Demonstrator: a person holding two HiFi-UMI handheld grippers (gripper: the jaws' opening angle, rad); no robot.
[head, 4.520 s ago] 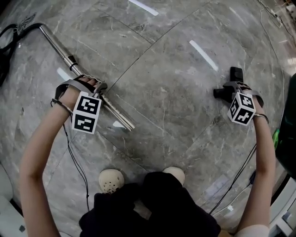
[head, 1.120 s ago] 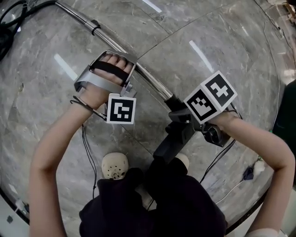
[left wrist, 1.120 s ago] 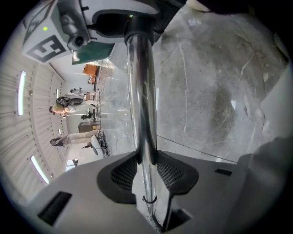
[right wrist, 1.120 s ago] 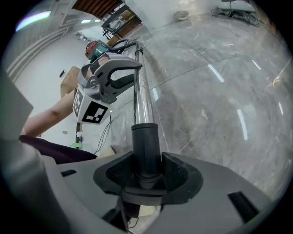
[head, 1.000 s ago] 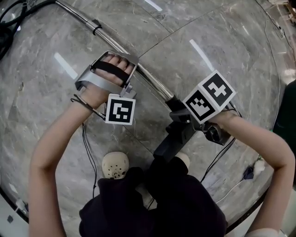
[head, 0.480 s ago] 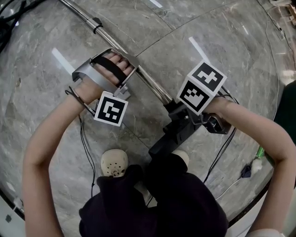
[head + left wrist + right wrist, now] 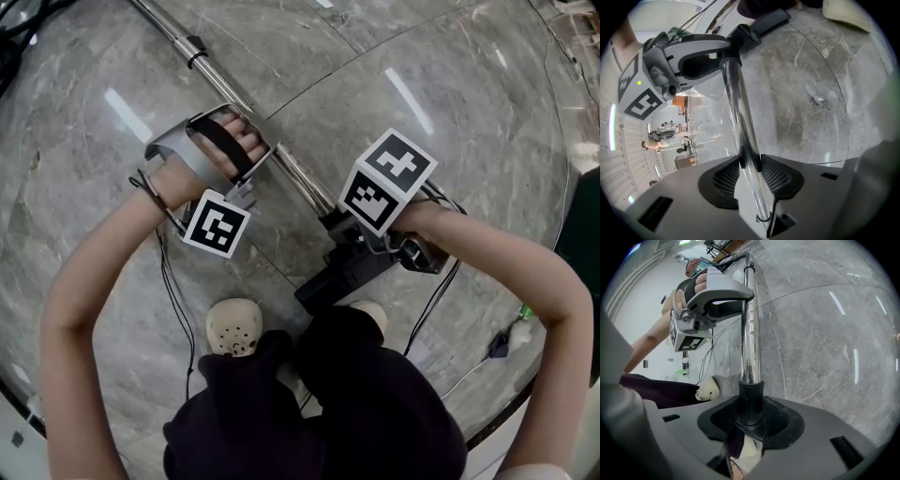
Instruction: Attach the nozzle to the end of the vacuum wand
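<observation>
In the head view the chrome vacuum wand (image 7: 220,80) slants from the top left down to the middle. My left gripper (image 7: 261,173) is shut on it partway along; the tube (image 7: 740,117) passes between its pads. The black nozzle (image 7: 339,272) sits on the wand's lower end, its collar (image 7: 750,392) around the tube (image 7: 750,324). My right gripper (image 7: 354,234) is shut on that collar; its jaws have just been closing, and the collar fills the gap. Each gripper view shows the other gripper: right (image 7: 693,51), left (image 7: 715,296).
The floor is grey marble tile (image 7: 450,84). The person's light shoe (image 7: 232,328) and dark trousers (image 7: 337,412) lie just below the nozzle. Black cables (image 7: 173,300) trail from both wrists, and more cable sits at the top left corner (image 7: 19,14).
Several seconds ago the wand and the nozzle lay apart on the floor. Over the last second both grippers, with wand and nozzle, have drifted left and lower, and the left cube has rolled.
</observation>
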